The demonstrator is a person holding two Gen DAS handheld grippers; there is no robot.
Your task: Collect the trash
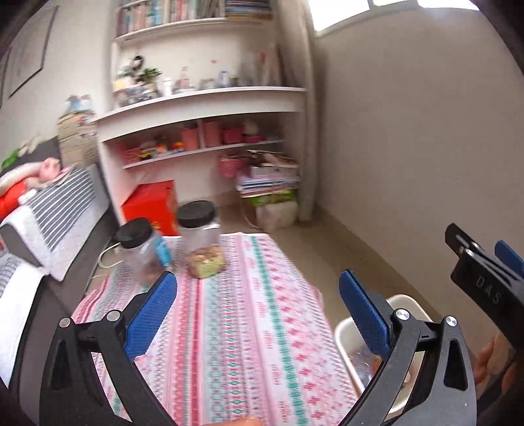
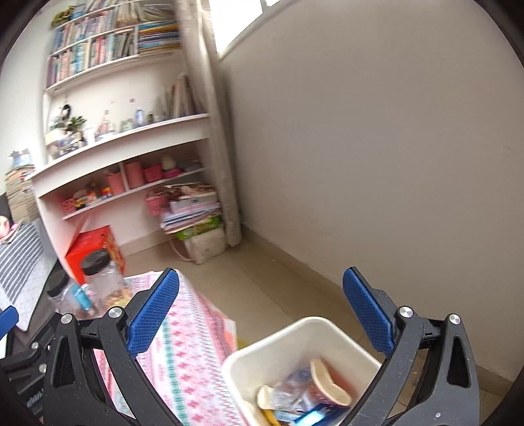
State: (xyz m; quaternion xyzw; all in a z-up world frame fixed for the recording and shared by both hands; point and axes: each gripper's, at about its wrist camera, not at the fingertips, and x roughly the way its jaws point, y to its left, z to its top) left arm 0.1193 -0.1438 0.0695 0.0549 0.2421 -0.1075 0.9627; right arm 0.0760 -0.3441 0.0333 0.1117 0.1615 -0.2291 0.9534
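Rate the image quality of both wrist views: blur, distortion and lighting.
Left wrist view: motion blur smears the jars and tablecloth, while the left claw stays sharp. Right wrist view: fisheye bends the shelves; the window is blown out; the bin is readable.

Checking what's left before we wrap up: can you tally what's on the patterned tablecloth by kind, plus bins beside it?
Clear jars with black lids: 2, the near jar and the far jar
White trash bins: 1, the trash bin, beside the tablecloth, with a crushed paper cup and wrappers inside
Loose trash visible on the cloth: 0
Total: 3
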